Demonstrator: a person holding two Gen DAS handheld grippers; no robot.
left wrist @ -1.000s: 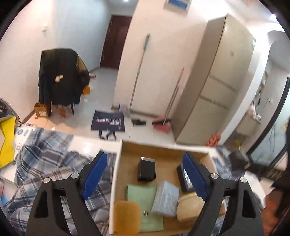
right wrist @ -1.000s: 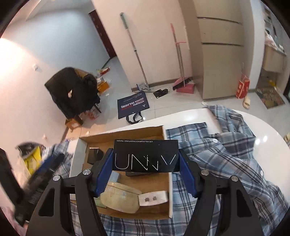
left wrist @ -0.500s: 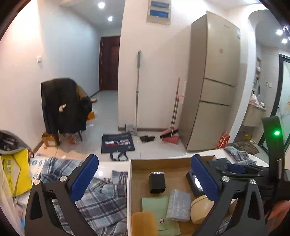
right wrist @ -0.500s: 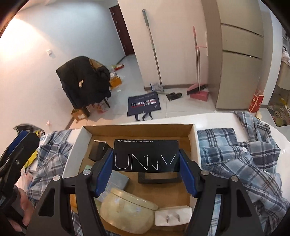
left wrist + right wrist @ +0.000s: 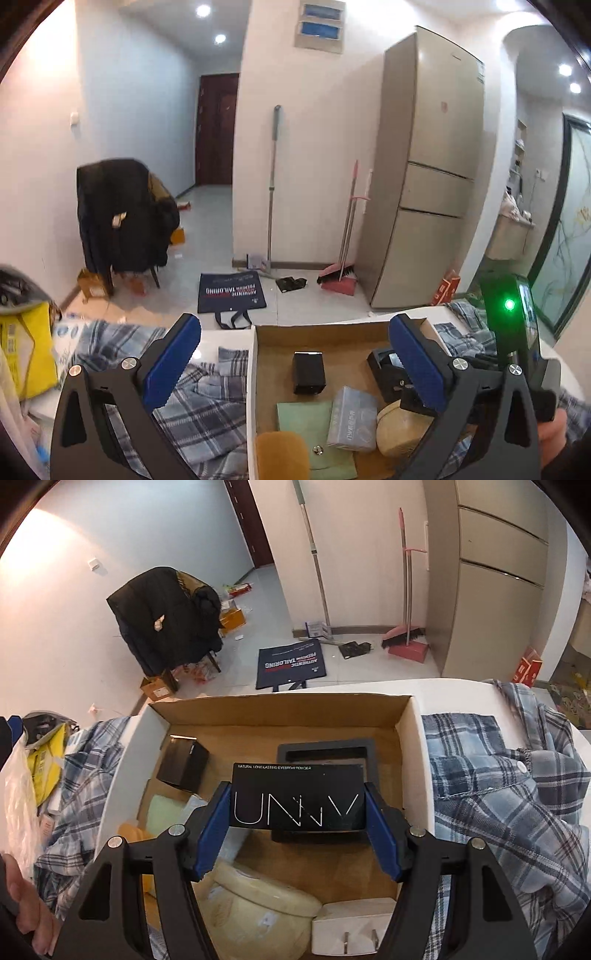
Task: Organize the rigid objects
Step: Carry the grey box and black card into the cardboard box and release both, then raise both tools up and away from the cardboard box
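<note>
Up close in the right wrist view, the right gripper (image 5: 299, 808) is clamped on a flat black rectangular box (image 5: 298, 796), its blue pads pressing the two short ends. White lettering on the box reads "UNNY" in thin tall strokes, with a small line above saying "natural long lasting eyebrow powder". The box is held level above an open cardboard box (image 5: 280, 707), over a dark grey tray (image 5: 327, 747) lying on its floor. Also inside the cardboard box are a small black cube-shaped box (image 5: 183, 764), a pale green pouch (image 5: 303, 421), a grey-blue packet (image 5: 351, 419), a round cream container (image 5: 255, 908) and a white plug adapter (image 5: 351, 930). The cardboard box sits on a white table (image 5: 454, 686) draped with a blue plaid shirt (image 5: 495, 790). The left gripper (image 5: 295, 365) hangs with its blue pads wide apart, holding nothing, above the left edge of the cardboard box.
</note>
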